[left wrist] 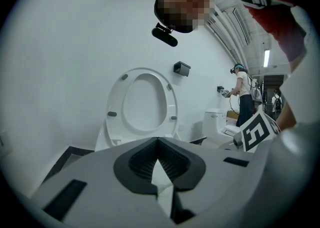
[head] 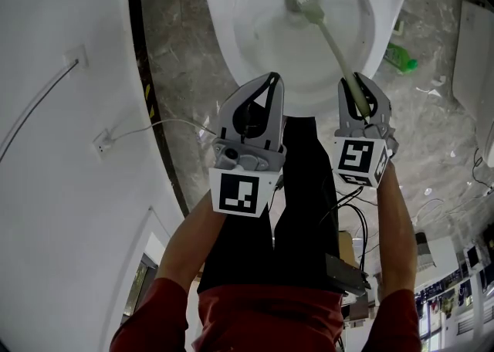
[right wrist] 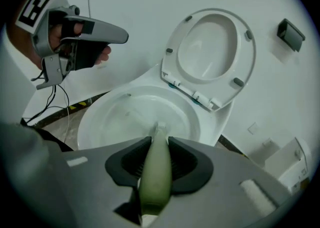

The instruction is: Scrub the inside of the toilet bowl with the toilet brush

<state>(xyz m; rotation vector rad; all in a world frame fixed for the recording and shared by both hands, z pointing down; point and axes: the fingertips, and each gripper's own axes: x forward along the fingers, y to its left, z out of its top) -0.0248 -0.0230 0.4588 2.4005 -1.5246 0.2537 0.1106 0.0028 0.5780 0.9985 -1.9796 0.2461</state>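
Right hand-held gripper (head: 360, 86), forearm extended toward the bowl (head: 225, 38), clamps the brush (head: 332, 42) handle (bristles down in the bowl). Left hand-held gripper (head: 271, 79), jaws together and empty, hovers alongside.

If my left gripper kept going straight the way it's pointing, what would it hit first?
Probably the raised toilet seat, dead ahead of the left gripper, whose jaws are shut, with nothing between; depth is unclear.

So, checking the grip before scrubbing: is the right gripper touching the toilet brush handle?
Touching. The right gripper view shows the right gripper closed on the green toilet brush handle, jaws pressing both its sides, no gap.
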